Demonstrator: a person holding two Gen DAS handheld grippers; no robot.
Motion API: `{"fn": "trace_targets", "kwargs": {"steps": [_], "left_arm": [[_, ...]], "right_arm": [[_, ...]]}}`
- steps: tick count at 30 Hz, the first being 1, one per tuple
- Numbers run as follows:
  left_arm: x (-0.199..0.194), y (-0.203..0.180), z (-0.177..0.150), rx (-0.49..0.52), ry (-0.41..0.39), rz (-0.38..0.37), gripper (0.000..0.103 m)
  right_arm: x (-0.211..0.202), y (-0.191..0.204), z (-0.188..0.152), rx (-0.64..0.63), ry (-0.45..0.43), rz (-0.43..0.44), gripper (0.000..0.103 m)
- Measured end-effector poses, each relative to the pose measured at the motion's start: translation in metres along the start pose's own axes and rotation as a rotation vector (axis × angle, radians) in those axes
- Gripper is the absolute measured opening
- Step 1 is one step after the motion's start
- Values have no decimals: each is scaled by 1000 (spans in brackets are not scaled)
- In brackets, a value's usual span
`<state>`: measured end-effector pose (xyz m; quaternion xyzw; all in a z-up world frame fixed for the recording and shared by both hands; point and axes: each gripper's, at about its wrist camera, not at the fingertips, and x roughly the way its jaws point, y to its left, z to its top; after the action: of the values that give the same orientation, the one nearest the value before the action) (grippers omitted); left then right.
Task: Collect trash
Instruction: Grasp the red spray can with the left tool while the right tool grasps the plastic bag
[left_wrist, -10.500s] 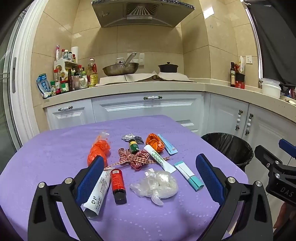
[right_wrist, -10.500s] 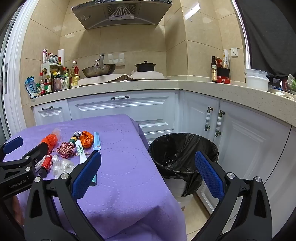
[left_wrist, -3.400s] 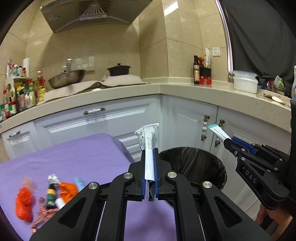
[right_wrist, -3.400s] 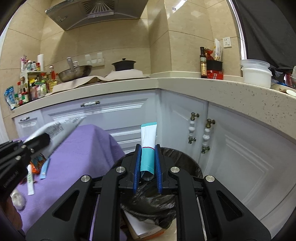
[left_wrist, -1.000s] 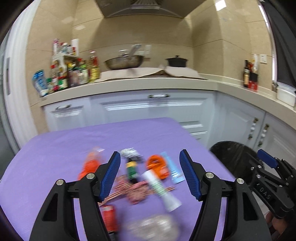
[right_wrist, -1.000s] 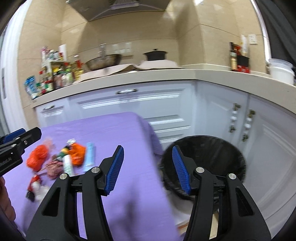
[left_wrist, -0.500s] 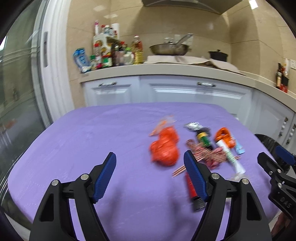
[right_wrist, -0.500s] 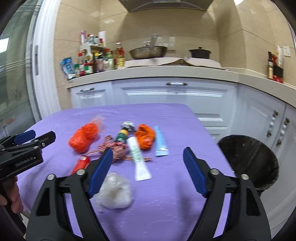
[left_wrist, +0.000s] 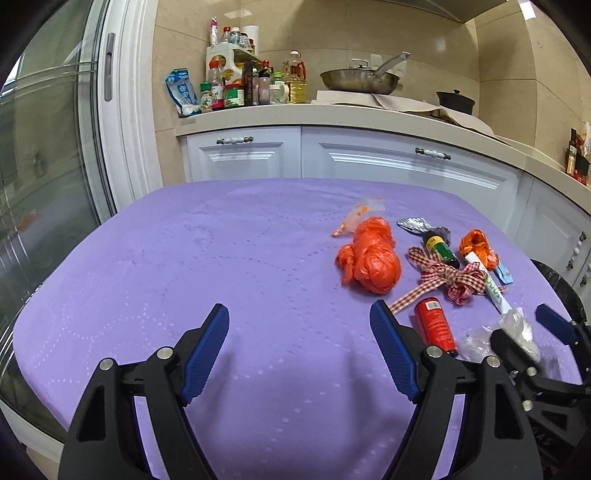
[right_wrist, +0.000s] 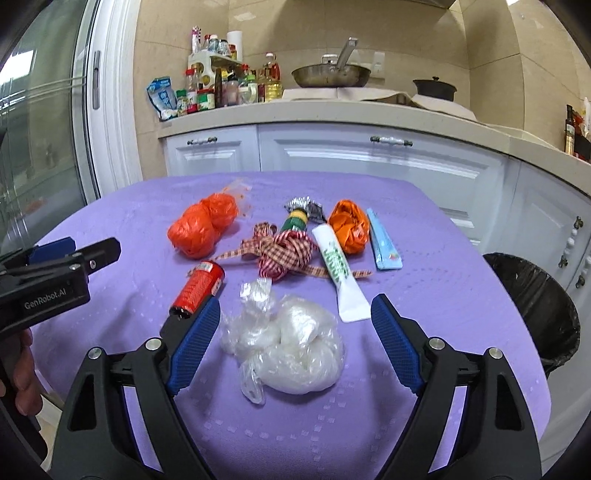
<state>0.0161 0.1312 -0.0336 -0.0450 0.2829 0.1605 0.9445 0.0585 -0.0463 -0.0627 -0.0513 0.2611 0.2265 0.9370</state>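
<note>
Right claw (right_wrist: 295, 328): spread wide, empty, low over the near edge of the table (right_wrist: 424, 266); its blue pads flank the clear bag.
Clear bag (right_wrist: 284, 347): crumpled, lying between the right claw's fingers, touching neither as far as can be told.
Red bottle (right_wrist: 197, 290): on its side, just left of the clear bag, its dark cap beside the left pad.
White tube (right_wrist: 338, 267): lies lengthwise just beyond the clear bag, its flat end nearest the claw.
Ribbon (right_wrist: 284, 253): red check, knotted, left of the white tube and touching it.
Green bottle (right_wrist: 295, 219): behind the ribbon, with foil (right_wrist: 306, 205) at its far end.
Orange wad (right_wrist: 349, 225): right of the tube's top; a blue packet (right_wrist: 382, 243) lies beside it.
Orange bags (right_wrist: 203, 225): two balled lumps at the far left of the heap.
Bin (right_wrist: 535, 306): black-lined, on the floor right of the table.
Left claw (left_wrist: 299, 345): spread, empty, over bare purple cloth, left of the heap and well apart from the orange bags (left_wrist: 371, 260).
</note>
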Motion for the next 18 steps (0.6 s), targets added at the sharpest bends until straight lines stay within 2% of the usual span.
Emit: {"fn": "trace_targets", "kwargs": {"steps": [2, 4, 11, 18], "left_arm": [[0, -3, -1, 5, 3, -9, 76], [0, -7, -2, 12, 8, -17, 76], [-2, -23, -4, 36, 11, -50, 76], [-6, -48, -5, 59, 9, -105, 76]], "right_arm": [[2, -1, -3, 4, 16, 6, 72], [5, -3, -6, 5, 33, 20, 56], [-3, -5, -7, -2, 6, 17, 53], [-19, -28, -2, 33, -34, -24, 53]]}}
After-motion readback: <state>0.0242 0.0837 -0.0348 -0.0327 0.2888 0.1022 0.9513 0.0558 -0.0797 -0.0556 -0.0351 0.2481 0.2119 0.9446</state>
